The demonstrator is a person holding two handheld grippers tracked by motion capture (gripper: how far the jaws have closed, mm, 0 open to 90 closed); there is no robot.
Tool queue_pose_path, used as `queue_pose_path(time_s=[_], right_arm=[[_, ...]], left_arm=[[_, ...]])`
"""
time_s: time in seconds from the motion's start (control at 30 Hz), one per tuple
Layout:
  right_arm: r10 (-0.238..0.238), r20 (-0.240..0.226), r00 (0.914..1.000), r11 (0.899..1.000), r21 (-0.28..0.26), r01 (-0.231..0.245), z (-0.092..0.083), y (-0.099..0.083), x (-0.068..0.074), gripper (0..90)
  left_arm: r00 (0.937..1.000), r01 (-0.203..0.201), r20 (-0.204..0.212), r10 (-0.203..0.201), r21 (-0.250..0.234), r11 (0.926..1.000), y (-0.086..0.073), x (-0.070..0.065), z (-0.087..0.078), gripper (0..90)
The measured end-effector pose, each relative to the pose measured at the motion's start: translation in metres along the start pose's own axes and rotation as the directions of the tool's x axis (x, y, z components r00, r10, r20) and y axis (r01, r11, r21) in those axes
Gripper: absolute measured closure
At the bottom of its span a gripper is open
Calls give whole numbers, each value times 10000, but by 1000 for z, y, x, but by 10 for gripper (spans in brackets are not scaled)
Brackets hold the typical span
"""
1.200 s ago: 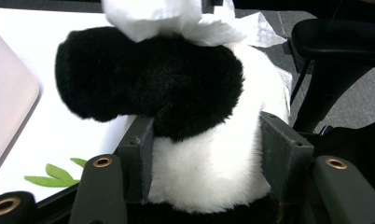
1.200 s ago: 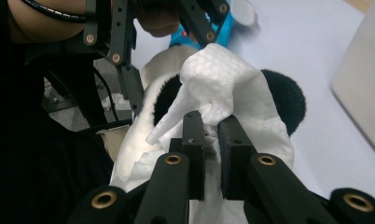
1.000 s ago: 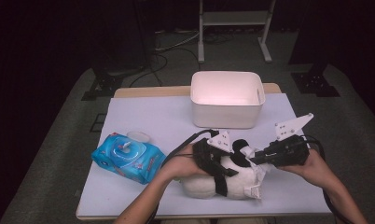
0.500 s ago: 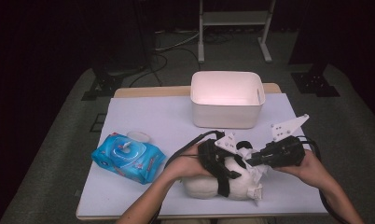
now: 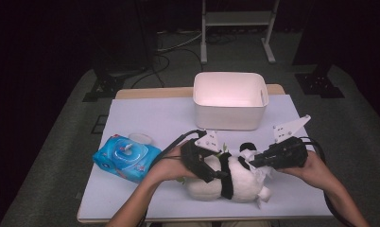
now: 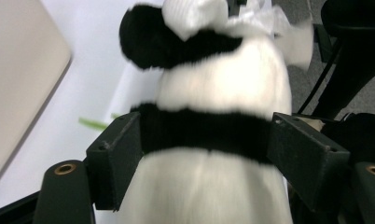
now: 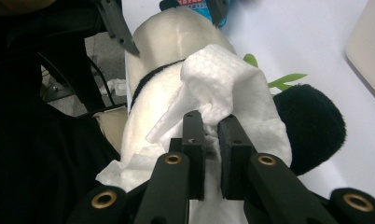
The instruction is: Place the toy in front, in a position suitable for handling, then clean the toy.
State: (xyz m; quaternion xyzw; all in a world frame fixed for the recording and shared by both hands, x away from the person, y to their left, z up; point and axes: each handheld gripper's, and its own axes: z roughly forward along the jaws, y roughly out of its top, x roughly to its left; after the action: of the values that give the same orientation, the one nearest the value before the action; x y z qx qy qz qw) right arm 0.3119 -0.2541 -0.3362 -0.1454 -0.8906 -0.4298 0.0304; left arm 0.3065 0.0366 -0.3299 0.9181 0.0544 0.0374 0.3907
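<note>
Dark floor and black stands ring a pale worktop (image 5: 145, 113) in the high view, which carries one white bin (image 5: 229, 100) at the back, one blue pack of wet wipes (image 5: 125, 157) at the left and one plush panda (image 5: 226, 178) lying on its side near the front edge between the two hands. One left gripper (image 5: 215, 171) sits over the panda's middle, at the black band, seemingly to keep the toy steady. One right gripper (image 5: 255, 161) comes in from the other side at the head end, with a white wipe (image 5: 254, 158) at its tip, so the work looks like cleaning the toy.

Left gripper view: the two jaws stand wide, one on each side of the panda's body at the black band. They have just been opening, and the pads sit at the fur's flanks rather than squeezing it, as far as I can judge. A corner of the bin shows at the left edge.

Right gripper view: the jaws are nearly closed and pinch a fold of the single wipe, which drapes over the panda's white head beside one black ear (image 7: 311, 126). Green leaf shapes (image 7: 281, 80) lie on the worktop just beyond
</note>
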Motion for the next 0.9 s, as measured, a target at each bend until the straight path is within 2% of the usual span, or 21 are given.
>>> queue_pose_path(time_s=[0.07, 0.27, 0.8, 0.9], right_arm=[[58, -63, 10000, 10000, -31, -58, 0, -2, -2, 819], [181, -151, 9997, 9998, -83, -182, -1, -5, -5, 818], [151, -163, 9998, 9999, -74, -152, -1, -6, -6, 816], [170, -211, 9996, 9998, -107, -173, -1, -6, -6, 815]], left_arm=[[9998, 157, -144, -156, 66, 9999, -9, 1, -7, 232], [9989, 439, -160, -441, -93, 9990, -22, 3, -15, 220], [9990, 426, -117, -427, -86, 9991, -24, 0, -13, 195], [9988, 491, -83, -491, -26, 9988, -28, 0, -13, 189]])
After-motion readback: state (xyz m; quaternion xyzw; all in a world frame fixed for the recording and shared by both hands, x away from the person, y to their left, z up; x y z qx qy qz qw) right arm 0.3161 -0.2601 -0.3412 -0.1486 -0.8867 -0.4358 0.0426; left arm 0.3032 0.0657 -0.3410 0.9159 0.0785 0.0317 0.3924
